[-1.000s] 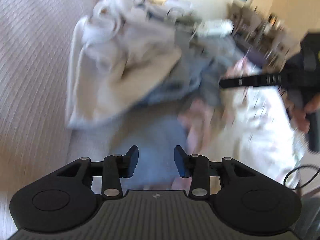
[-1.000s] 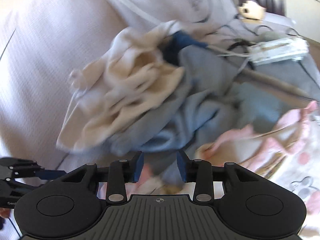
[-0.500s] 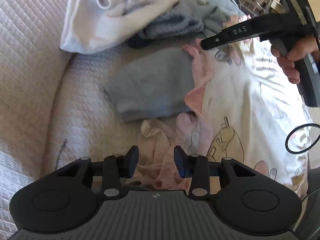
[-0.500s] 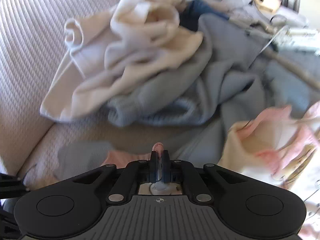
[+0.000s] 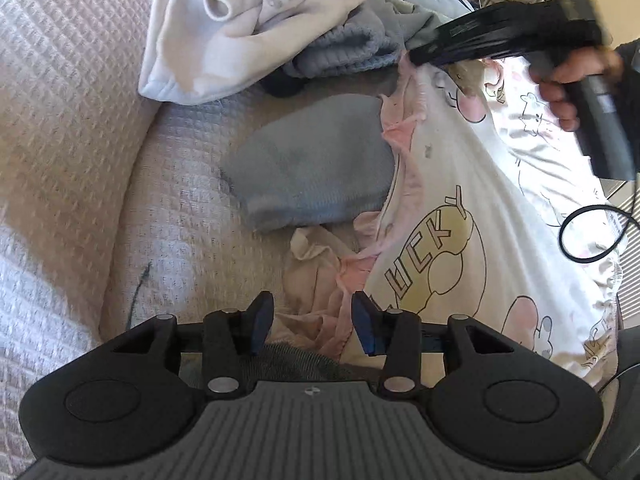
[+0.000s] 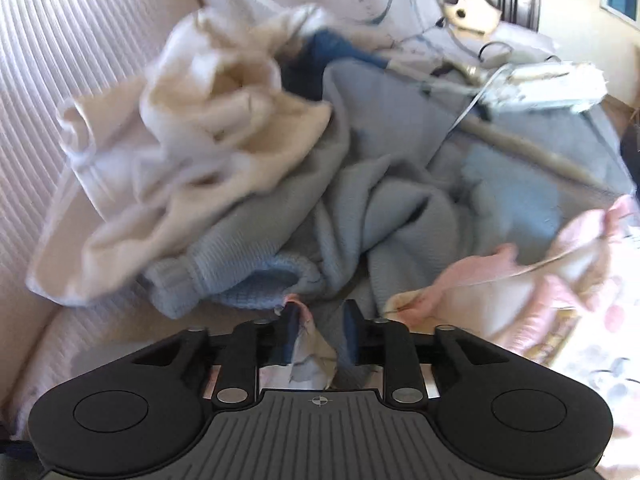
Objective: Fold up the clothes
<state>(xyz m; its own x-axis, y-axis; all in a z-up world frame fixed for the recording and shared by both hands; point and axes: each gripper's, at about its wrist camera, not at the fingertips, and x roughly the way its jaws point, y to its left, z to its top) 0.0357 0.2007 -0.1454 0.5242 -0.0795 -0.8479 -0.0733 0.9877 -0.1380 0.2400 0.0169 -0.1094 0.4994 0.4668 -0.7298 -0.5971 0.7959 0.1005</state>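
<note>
On the quilted sofa (image 5: pixel 72 128) the heap of unfolded clothes (image 6: pixel 248 160) waits aside while I spread the pink-trimmed printed garment (image 5: pixel 460 248) flat, my left gripper (image 5: pixel 313 322) open above its bunched hem and my right gripper (image 6: pixel 319 330) parted, loose cloth between its fingers.

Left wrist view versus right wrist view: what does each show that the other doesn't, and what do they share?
Only the left wrist view shows the printed "LUCKY" garment spread flat, the right gripper from outside at its pink collar, and the open left gripper. Only the right wrist view shows the right gripper open with a fold of cloth between its fingers. Both show the cream garment and the blue-grey knit.
</note>
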